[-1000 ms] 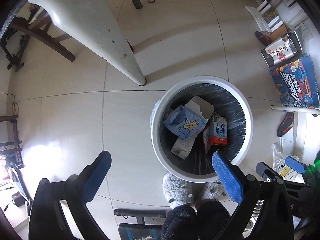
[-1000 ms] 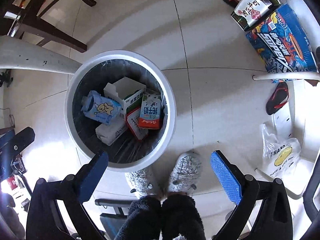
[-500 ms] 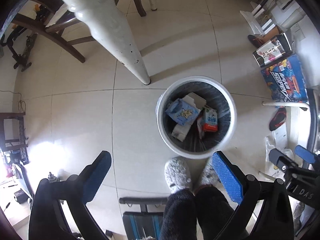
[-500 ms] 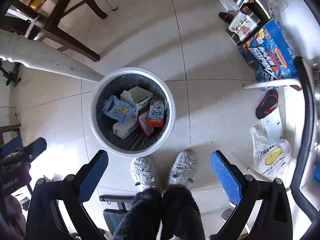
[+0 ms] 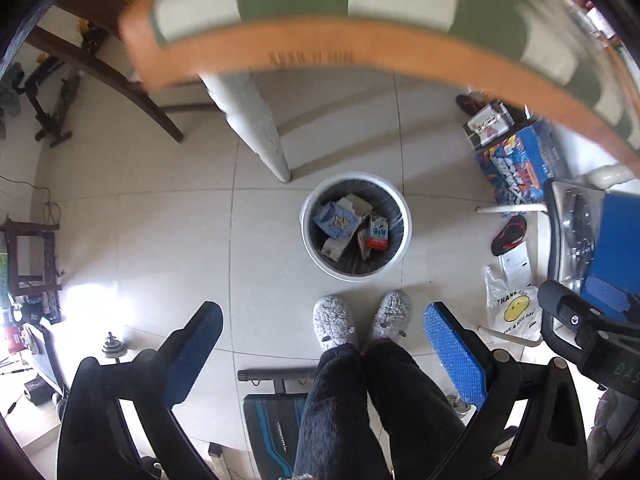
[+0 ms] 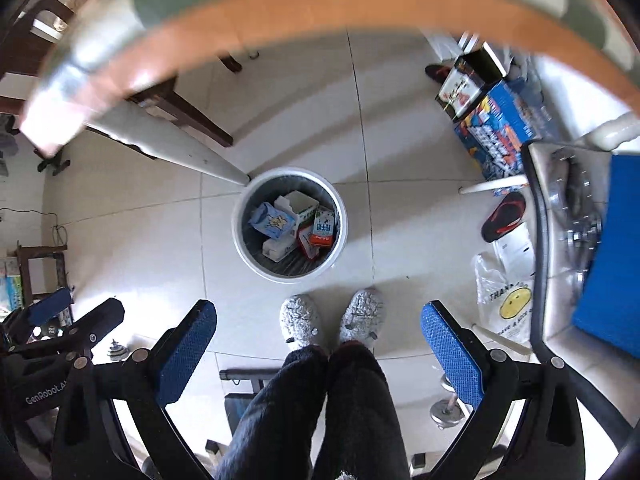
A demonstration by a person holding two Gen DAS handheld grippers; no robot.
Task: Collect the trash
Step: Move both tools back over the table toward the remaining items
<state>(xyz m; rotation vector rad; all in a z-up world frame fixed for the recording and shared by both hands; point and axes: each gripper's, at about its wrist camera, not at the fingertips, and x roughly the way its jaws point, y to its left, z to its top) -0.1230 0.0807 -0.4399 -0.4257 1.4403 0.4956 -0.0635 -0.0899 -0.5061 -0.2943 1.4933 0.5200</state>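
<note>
Trash (image 5: 352, 224) inside white bin (image 5: 310, 240)

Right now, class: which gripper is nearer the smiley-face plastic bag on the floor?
Right. The smiley-face plastic bag lies on the floor just right of the right gripper; the left gripper hangs farther to the left of it.

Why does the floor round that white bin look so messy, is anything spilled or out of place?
Nothing looks spilled. The cartons sit inside the round white trash bin. Odd bits lie apart from it on the tiles: a lone red and black flip-flop and a white smiley-face plastic bag. Both grippers, left gripper and right gripper, hang open and empty.
</note>
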